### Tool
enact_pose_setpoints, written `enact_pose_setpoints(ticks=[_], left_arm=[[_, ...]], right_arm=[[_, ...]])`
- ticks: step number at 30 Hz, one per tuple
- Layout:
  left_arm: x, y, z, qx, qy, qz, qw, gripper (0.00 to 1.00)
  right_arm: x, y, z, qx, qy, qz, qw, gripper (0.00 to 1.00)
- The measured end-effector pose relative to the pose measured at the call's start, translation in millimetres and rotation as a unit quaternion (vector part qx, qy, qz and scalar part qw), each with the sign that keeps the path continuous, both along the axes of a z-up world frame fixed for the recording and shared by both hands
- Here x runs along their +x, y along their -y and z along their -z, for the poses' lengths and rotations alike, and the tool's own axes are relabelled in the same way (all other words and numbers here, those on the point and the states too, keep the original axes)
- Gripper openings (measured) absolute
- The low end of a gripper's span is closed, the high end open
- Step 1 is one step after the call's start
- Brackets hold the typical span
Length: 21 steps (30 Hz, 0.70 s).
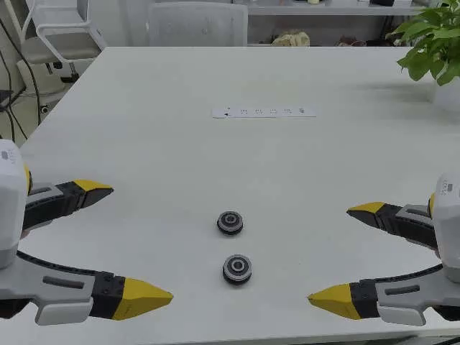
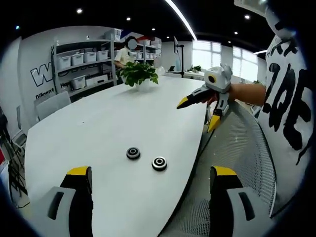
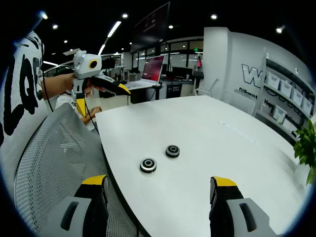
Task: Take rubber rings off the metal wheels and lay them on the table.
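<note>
- The left gripper [image 1: 136, 242] hovers over the white table [image 1: 215, 158] at 9 o'clock from the wheels. Its jaws are spread wide with nothing between them.
- The right gripper [image 1: 330, 253] hovers at 3 o'clock from the wheels, its jaws just as wide and holding nothing.
- Two metal wheels lie flat by the table's near edge, between the grippers and apart from both. The near wheel [image 1: 237, 269] sits at 6 o'clock of the far wheel [image 1: 230, 223], close beside it.
- A dark rubber ring [image 1: 220, 223] sits around each wheel's rim.
- A white power strip [image 1: 264, 111] lies at 12 o'clock from the wheels, well apart.
- A leafy plant [image 1: 431, 43] stands at 2 o'clock, at the table's far corner.
</note>
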State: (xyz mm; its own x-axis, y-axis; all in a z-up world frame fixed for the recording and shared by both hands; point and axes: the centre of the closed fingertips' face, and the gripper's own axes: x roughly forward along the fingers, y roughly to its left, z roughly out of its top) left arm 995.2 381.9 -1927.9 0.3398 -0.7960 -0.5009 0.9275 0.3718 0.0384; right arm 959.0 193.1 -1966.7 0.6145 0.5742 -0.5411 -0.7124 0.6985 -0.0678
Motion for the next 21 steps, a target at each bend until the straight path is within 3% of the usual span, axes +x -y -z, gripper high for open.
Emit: enact_pose_setpoints(ticks=[21], left_arm=[[1.9,-0.6,-0.7,0.001,0.001,0.002,1.0,0.99]], right_arm=[[0.0,1.7,4.7,-0.005,-0.007,-0.002,1.0,0.84]])
